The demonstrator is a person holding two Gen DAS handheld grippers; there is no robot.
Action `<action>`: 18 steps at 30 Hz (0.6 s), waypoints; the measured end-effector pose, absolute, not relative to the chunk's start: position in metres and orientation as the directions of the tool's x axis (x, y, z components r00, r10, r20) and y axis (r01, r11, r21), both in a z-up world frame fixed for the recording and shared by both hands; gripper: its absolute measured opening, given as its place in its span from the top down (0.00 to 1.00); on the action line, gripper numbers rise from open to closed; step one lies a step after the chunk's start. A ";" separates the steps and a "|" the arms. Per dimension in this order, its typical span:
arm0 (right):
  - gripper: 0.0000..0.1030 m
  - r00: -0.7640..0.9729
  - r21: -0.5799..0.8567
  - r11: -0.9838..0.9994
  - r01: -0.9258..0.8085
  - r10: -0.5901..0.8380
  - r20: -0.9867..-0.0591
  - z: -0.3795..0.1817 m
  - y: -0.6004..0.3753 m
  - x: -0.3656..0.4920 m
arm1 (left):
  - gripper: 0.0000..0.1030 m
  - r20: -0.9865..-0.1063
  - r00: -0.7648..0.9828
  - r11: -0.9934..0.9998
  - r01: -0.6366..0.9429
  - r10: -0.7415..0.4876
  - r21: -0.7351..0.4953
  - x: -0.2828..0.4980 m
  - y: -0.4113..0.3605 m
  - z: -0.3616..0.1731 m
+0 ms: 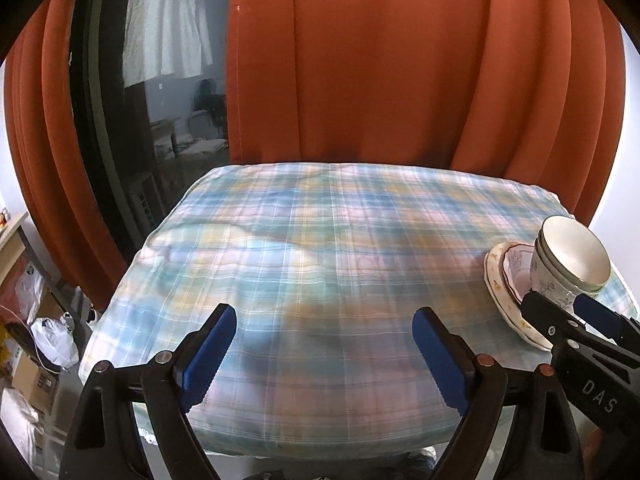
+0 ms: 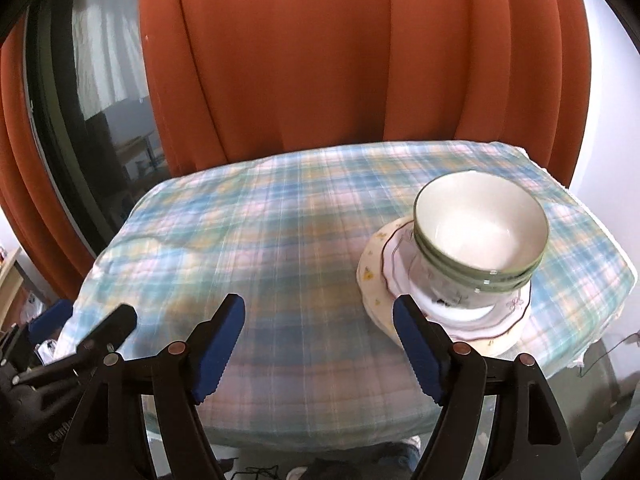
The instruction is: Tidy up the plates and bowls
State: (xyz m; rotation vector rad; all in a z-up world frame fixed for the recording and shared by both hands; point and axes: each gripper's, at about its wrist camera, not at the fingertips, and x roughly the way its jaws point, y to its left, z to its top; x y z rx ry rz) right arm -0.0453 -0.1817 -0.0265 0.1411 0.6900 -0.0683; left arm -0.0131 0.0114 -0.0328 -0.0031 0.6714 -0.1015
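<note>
Surface [image 1: 320,240] draped in plaid cloth [image 2: 260,248], pastel blue, pink and yellow checks; cloth rumpled along left side, hangs over near edge. Behind surface: orange-red curtain [image 1: 380,60] in heavy vertical folds, spans most of background. Left of curtain: dark glass pane [image 1: 172,100] in black frame, reflecting white hanging fabric [image 1: 168,28] and dim room furniture. White wall [image 2: 600,80] at far right. Lower left, on floor: white plastic bags [image 1: 56,340], cardboard boxes [image 1: 28,376], pale wooden shelf edge [image 1: 12,236]. Clutter detail blurred, not resolvable
</note>
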 end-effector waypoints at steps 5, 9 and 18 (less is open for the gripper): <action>0.14 0.783 0.093 0.988 0.125 -0.040 -0.620 -0.023 -0.174 -0.051 | 0.11 -0.612 0.783 0.993 0.107 -0.112 -0.044 -0.016 0.017 -0.032; 0.14 0.788 0.097 0.987 0.130 -0.043 -0.614 -0.020 -0.172 -0.053 | 0.10 -0.606 0.788 0.994 0.100 -0.108 -0.047 -0.017 0.021 -0.031; 0.13 0.788 0.078 0.988 0.134 -0.058 -0.613 -0.019 -0.167 -0.054 | 0.07 -0.594 0.798 0.995 0.090 -0.100 -0.047 -0.019 0.026 -0.030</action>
